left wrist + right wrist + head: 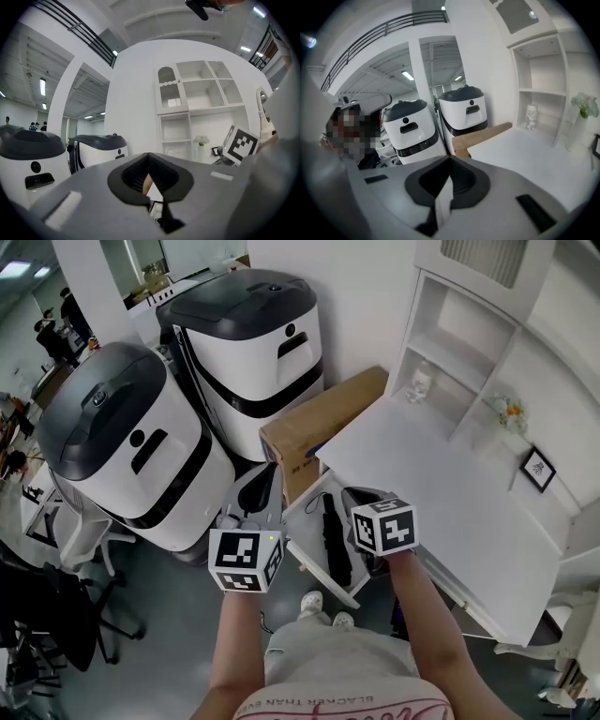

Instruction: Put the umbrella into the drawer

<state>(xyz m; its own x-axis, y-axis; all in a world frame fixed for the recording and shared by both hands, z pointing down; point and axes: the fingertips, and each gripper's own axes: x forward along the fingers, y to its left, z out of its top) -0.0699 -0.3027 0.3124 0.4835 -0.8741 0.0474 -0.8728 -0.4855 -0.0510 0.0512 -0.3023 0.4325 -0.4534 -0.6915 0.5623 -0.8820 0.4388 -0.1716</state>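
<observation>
A black folded umbrella lies lengthwise in the open white drawer, which is pulled out under the desk's near-left corner. In the head view my left gripper hangs above the drawer's left side, its jaws closed with nothing between them. My right gripper hovers above the drawer's right side over the umbrella, also shut and empty. In the left gripper view the left gripper points level at the shelf unit. In the right gripper view the right gripper looks over the desk top, its pads together.
Two big white and dark grey machines stand left of the drawer, with a long cardboard box against the desk. A white shelf unit with a vase and a picture frame backs the desk. A black office chair stands at the lower left.
</observation>
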